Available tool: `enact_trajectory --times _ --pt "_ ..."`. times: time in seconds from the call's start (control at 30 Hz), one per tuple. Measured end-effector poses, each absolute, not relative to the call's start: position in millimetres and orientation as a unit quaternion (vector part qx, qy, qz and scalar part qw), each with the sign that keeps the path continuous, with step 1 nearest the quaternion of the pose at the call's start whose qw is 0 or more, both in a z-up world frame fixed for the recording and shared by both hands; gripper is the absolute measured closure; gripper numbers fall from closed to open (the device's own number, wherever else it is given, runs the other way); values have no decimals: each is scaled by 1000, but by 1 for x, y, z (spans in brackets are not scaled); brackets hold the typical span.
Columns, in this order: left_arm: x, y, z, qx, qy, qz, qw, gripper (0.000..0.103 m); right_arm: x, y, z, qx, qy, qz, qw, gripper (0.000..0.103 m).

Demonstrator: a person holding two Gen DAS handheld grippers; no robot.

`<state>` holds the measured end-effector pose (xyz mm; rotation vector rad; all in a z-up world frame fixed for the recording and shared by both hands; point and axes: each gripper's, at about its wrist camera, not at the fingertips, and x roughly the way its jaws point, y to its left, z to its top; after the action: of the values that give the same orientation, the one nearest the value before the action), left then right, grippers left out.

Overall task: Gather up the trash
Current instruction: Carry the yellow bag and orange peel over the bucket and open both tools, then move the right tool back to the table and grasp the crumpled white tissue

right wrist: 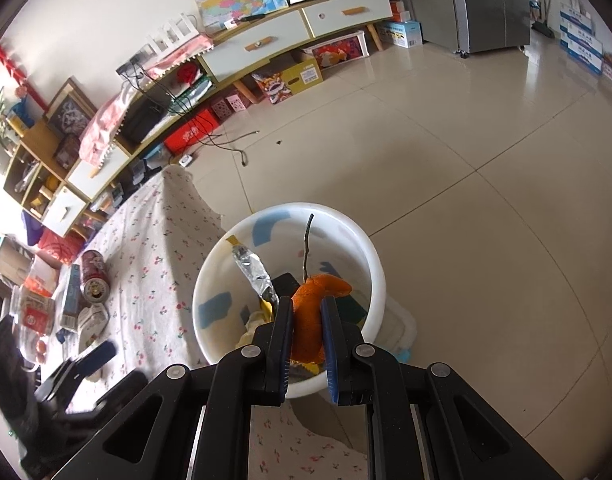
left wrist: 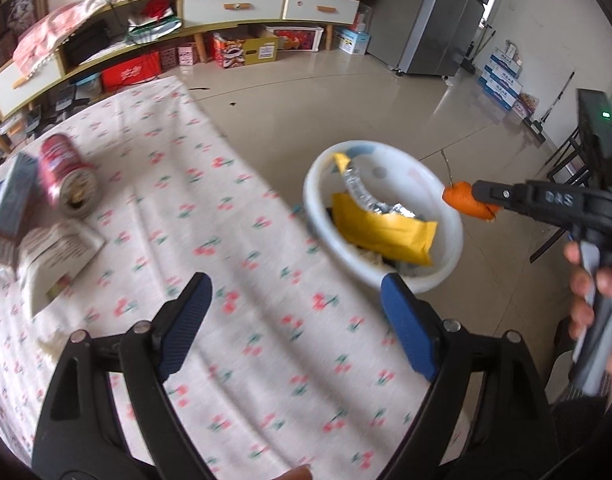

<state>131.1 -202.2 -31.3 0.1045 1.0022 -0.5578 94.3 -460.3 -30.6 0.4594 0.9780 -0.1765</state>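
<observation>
Now the orange peel (right wrist: pixel 311 312) hangs over the white bin (right wrist: pixel 369 256), pinched in your right gripper (right wrist: pixel 307 320)

Carry it past the rim before letting go, so its twig clears; your left gripper (left wrist: pixel 296 328) stands wide and empty over the tablecloth (left wrist: pixel 226 208); the red can (left wrist: pixel 68 182) waits beyond.

Only legible text: raised letters "DAS" on the right gripper (left wrist: pixel 471 202) arm. Print on can (left wrist: pixel 68 182), cartons, floor boxes too blurred/small to read.
</observation>
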Motion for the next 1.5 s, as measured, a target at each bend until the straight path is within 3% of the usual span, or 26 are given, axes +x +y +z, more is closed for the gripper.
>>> enact_trajectory --times 0.23,0.27,0.3,0.37,1.13,1.23,1.37,1.5 --pt "125 -159 -30 45 473 -234 848 15 104 -456 -41 216 477 -104 845 84" --pt "124 -154 -30 43 473 -231 849 15 105 -456 -41 219 479 -105 844 77" --pt "123 -148 -30 41 473 -228 850 15 105 -455 -41 221 481 -107 842 60" --pt "122 -137 -31 37 475 -221 851 15 104 -452 -40 224 477 -114 842 38" --pt "112 -4 -27 5 491 -122 863 15 106 -348 -11 160 475 -44 864 25" --pt "115 8 -23 5 490 -108 865 14 107 -332 -9 148 478 -38 865 19" --pt "118 28 -24 -6 505 -80 859 5 108 -309 -6 125 480 -28 868 16" --pt "120 45 -24 -6 508 -56 859 4 114 -283 -7 92 485 -15 870 13"
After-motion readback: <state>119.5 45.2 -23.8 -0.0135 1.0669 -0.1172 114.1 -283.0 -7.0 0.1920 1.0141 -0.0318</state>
